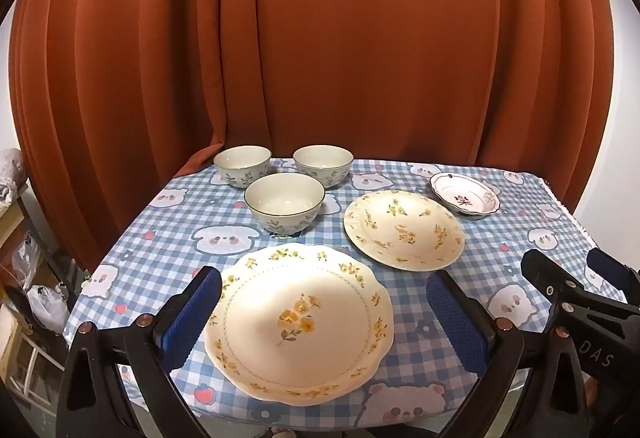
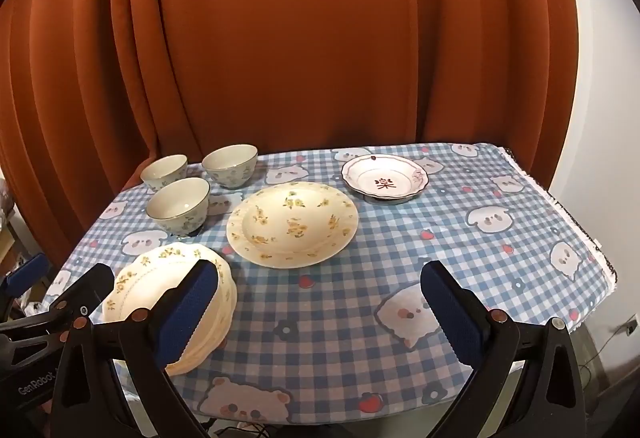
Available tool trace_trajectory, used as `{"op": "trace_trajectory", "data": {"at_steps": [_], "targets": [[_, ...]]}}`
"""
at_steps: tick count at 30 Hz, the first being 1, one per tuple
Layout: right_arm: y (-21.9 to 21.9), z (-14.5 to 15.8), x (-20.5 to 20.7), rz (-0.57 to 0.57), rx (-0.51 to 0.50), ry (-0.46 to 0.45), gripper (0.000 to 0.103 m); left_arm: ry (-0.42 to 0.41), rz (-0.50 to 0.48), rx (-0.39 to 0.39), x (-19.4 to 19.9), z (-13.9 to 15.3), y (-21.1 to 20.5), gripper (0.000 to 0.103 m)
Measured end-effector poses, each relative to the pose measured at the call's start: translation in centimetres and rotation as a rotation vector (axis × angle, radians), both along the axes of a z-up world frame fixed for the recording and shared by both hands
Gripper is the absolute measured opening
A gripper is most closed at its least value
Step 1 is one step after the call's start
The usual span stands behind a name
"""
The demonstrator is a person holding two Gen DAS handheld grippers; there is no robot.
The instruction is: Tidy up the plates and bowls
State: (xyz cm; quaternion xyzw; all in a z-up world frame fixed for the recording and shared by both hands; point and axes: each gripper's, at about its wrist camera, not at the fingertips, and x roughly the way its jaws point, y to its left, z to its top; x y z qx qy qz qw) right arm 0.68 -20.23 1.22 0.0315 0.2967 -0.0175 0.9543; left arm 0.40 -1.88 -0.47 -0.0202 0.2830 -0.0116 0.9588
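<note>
1. Six pieces of crockery sit on the worktop: three bowls and three plates, none stacked yet.
2. Your left tongs stand wide and hold nothing; the scalloped plate lies flat right between and just ahead of their pads, though I can't tell if they hover above it.
3. Your right tongs are also wide and empty, over bare checked cloth; the same scalloped plate lies just off their left pad.
4. The round flowered plate lies ahead of the right tongs, slightly left, so your right hand looks nearer to it.
5. The small red-marked dish is further ahead of the right tongs, to the right.
6. The bowls cluster ahead of the left tongs, beyond the scalloped plate.
7. Likely first move: left tongs on the scalloped plate's rim, since it is round and offers no preferred axis.
</note>
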Motion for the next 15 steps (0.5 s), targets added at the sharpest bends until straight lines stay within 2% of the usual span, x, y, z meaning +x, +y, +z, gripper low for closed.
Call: {"op": "trace_trajectory", "data": {"at_steps": [15], "targets": [[-0.35, -0.21, 0.27, 0.001, -0.005, -0.002, 0.103, -0.001, 0.012, 0.016, 0.39, -0.05, 0.67, 0.103]]}}
